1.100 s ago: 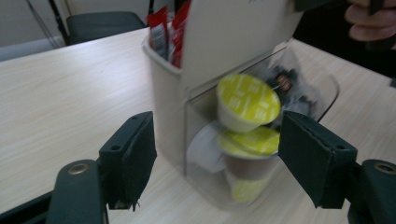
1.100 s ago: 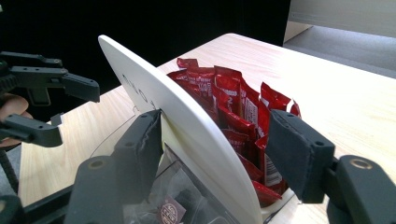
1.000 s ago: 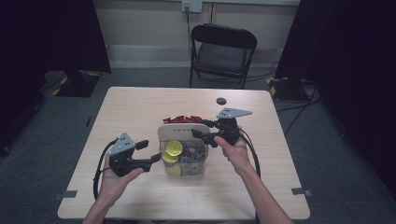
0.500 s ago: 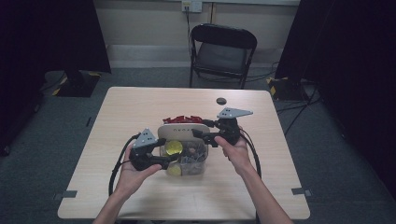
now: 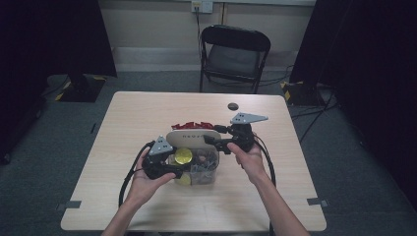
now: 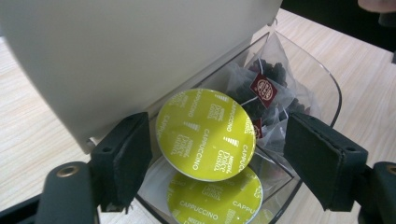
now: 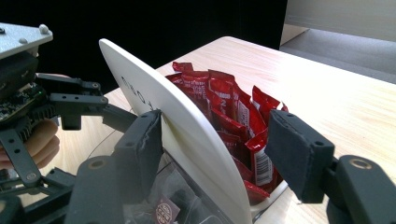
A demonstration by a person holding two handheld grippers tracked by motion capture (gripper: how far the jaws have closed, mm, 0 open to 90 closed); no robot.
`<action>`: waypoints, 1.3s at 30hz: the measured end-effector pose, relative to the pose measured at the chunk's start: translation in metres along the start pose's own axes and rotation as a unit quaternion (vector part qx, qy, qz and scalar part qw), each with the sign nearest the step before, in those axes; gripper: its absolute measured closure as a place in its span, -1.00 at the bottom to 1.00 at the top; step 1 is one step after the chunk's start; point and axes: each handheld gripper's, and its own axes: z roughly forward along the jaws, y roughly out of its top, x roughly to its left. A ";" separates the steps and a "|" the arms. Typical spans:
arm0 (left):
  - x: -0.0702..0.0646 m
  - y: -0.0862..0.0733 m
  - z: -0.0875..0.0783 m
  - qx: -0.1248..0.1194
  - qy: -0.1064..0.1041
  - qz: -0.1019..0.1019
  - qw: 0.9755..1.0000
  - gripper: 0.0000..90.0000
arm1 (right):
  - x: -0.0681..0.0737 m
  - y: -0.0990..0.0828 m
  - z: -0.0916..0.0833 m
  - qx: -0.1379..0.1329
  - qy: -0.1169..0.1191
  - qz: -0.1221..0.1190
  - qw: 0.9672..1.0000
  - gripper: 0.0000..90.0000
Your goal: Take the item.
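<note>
A clear plastic box (image 5: 212, 176) stands mid-table with its white lid (image 5: 192, 133) tilted up. My right gripper (image 5: 212, 136) is open at the lid's right edge; in the right gripper view the lid (image 7: 154, 102) leans against one jaw of the right gripper (image 7: 217, 135). Red sachets (image 7: 219, 102) fill the compartment behind the lid. My left gripper (image 6: 217, 135) is open, its jaws either side of a tilted green-foil cappuccino capsule (image 6: 205, 133) that rests on a second capsule (image 6: 219, 200). Tea bags (image 6: 266, 88) lie in the neighbouring compartment.
A small black round object (image 5: 232, 106) lies on the table behind the box. A black folding chair (image 5: 235, 54) stands beyond the far edge. Cables trail from both grippers toward the table's near edge.
My left gripper has moved right from the bare table to the box and now straddles the top capsule. The right gripper and the raised lid have stayed put.
</note>
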 end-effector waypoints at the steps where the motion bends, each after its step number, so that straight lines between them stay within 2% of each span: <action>1: 0.000 0.000 0.000 0.000 0.000 0.000 1.000 -0.48 | 0.000 0.000 0.000 0.000 0.000 0.000 1.000 -0.20; 4: -0.001 0.000 0.003 -0.001 -0.001 -0.002 1.000 -0.48 | 0.000 0.000 0.001 0.000 0.002 0.000 1.000 -0.19; 8: -0.003 -0.001 0.007 0.006 0.007 0.009 1.000 -0.48 | 0.001 0.000 0.001 -0.001 0.002 0.000 1.000 -0.19; 11: -0.003 -0.001 0.008 0.001 0.003 0.003 1.000 -0.46 | 0.001 0.000 0.001 -0.001 0.002 0.000 1.000 -0.19; 17: -0.004 -0.003 0.007 0.005 0.011 0.019 1.000 -0.41 | 0.001 -0.001 0.001 -0.001 0.002 0.000 1.000 -0.19; 19: -0.004 -0.004 0.009 0.002 0.004 0.014 1.000 -0.38 | 0.001 -0.001 0.002 -0.001 0.002 0.000 1.000 -0.19; 23: -0.005 -0.006 0.011 0.003 0.004 0.019 1.000 -0.32 | 0.001 -0.001 0.002 0.000 0.003 0.000 1.000 -0.19; 27: -0.003 -0.006 0.012 0.001 -0.005 0.013 1.000 -0.32 | 0.000 -0.001 0.001 0.000 0.002 -0.001 1.000 -0.19; 32: 0.002 -0.007 0.011 -0.006 -0.027 -0.014 1.000 -0.33 | 0.000 -0.001 0.001 0.000 0.002 -0.001 1.000 -0.19; 39: 0.008 -0.007 0.009 -0.014 -0.036 -0.031 0.999 -0.17 | 0.000 -0.001 0.001 0.001 0.003 -0.001 1.000 -0.19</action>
